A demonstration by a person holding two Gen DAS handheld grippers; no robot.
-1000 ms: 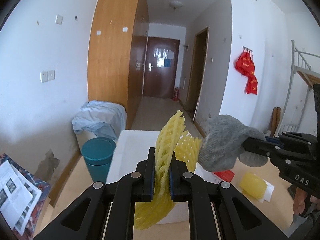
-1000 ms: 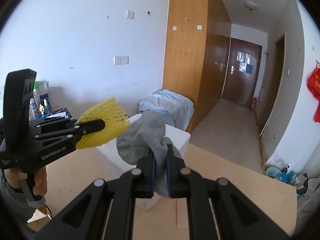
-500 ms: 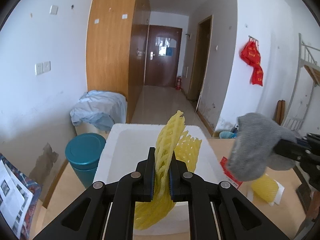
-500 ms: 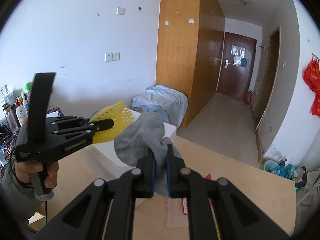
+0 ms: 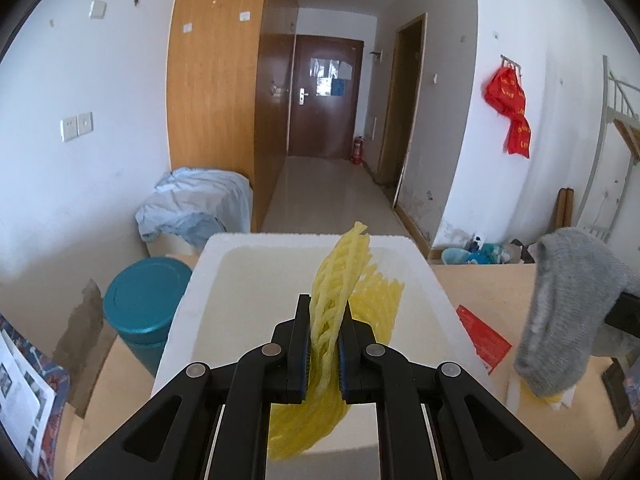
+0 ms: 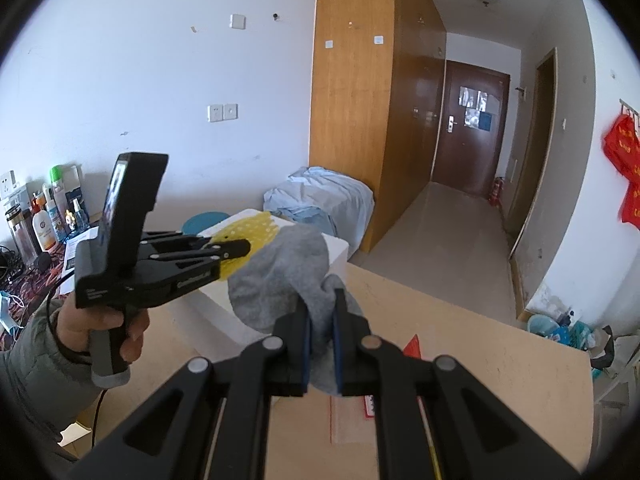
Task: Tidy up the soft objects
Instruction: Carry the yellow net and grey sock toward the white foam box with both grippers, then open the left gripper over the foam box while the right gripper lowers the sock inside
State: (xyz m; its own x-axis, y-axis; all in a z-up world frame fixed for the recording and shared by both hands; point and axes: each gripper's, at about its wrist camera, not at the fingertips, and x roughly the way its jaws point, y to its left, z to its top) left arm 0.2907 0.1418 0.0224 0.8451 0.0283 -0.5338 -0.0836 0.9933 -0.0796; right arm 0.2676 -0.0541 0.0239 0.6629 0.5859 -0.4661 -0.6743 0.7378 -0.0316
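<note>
Left wrist view: the left gripper (image 5: 325, 338) is clamped on a yellow foam net (image 5: 340, 300), which stands upright between the jaws, its long axis running up and down, with its tail hanging below them. Straight ahead and just below lies the open white foam box (image 5: 192, 300), so this hand is the nearer one and, by my judgement, needs only to lower and let go. Off to the side, the right gripper (image 6: 320, 334) is closed on a grey sock (image 6: 280, 276) held above the table (image 6: 500, 360), beside the box and not over it. Lettering on the left gripper's side and on the red paper (image 5: 482, 334) is too small to read
</note>
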